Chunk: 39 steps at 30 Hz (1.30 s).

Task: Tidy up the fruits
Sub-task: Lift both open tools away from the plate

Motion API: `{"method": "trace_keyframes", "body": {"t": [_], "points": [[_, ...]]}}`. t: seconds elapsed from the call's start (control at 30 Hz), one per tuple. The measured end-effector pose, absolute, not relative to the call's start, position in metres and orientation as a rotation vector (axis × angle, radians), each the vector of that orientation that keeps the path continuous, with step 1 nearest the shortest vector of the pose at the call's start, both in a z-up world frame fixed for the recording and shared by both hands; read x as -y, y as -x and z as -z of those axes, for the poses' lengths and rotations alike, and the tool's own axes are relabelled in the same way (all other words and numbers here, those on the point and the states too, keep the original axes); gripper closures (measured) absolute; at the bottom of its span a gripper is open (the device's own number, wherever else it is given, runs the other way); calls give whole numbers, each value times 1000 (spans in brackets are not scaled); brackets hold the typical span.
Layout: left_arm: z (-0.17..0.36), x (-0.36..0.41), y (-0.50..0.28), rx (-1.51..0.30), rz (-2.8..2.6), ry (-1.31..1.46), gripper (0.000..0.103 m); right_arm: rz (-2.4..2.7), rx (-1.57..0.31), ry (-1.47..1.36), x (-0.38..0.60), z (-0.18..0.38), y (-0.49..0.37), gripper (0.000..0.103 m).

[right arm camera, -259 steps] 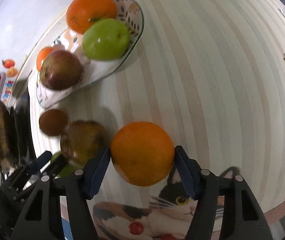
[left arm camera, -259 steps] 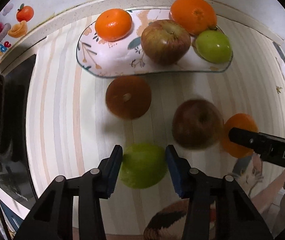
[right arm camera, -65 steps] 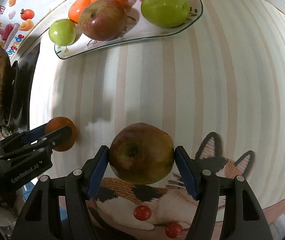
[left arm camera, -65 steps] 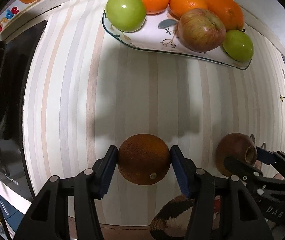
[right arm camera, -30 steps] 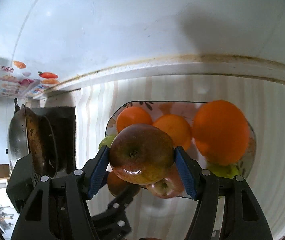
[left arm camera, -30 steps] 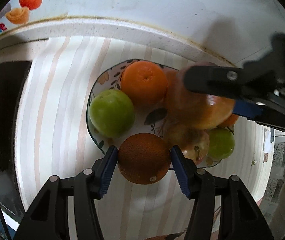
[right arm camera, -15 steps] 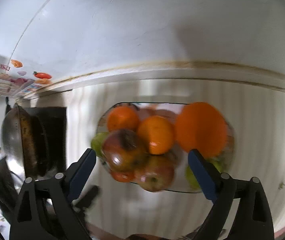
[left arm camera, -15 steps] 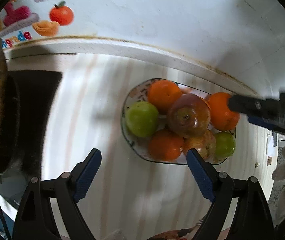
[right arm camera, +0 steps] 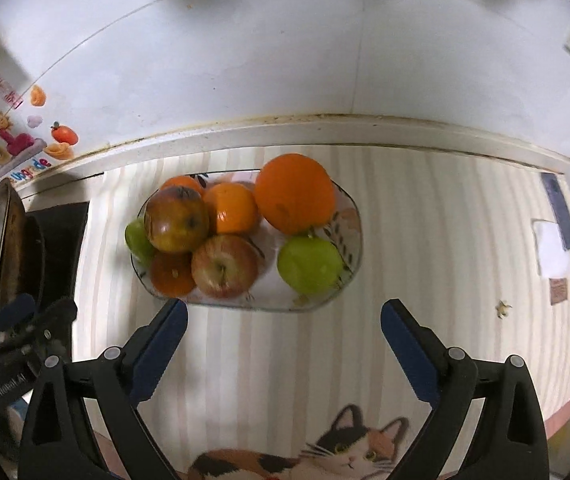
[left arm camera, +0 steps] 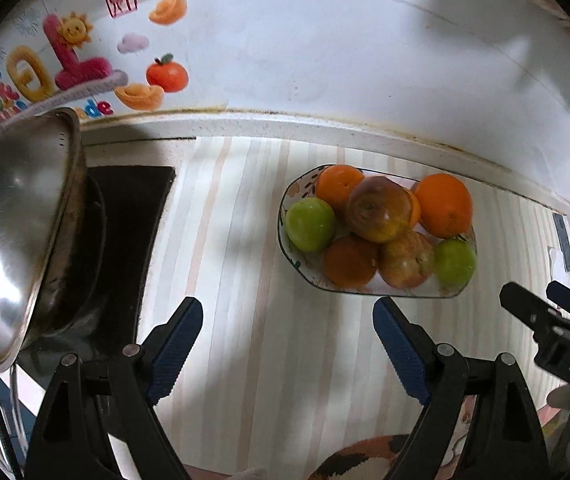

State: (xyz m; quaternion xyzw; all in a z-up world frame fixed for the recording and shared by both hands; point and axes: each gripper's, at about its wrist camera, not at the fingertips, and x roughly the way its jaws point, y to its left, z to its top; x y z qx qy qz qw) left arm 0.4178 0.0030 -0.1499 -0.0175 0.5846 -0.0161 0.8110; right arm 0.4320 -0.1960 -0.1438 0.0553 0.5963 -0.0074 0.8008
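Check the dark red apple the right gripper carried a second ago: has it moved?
Yes. The dark red apple now sits atop the fruit on the plate; the right gripper is open.

Green apple (right arm camera: 137, 240) at plate's left end in right wrist view: mostly hidden behind dark red apple (right arm camera: 176, 218). Rearmost orange (right arm camera: 181, 182) only a sliver above it. Cat picture (right arm camera: 317, 456) cut off by frame bottom. Pan (left arm camera: 17, 236) cut off at left edge, left wrist view.

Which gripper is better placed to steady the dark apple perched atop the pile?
Left, marginally: the dark apple sits at the plate's left end. Both grippers, left and right, hover open and empty.
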Motion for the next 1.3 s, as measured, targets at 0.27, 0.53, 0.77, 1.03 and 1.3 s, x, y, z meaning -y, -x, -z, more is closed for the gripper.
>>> {"method": "trace_keyframes", "body": {"t": [0.27,0.53,0.77,1.03,1.3], "points": [[118,8,-371,-1166,68,10,16,45,-1160,-87,197,97,-376,4],[78,9,-324,-1069,84,-17,16,42,-1077,-92,199,55,-323,4],[42,12,-292,-999,115,-32,16,30,-996,-94,197,13,-276,4],[17,11,-268,-954,130,-21,16,17,-925,-110,193,-28,-245,4],[5,9,-257,-924,137,-19,16,13,-904,-148,193,-40,-233,4]]}}
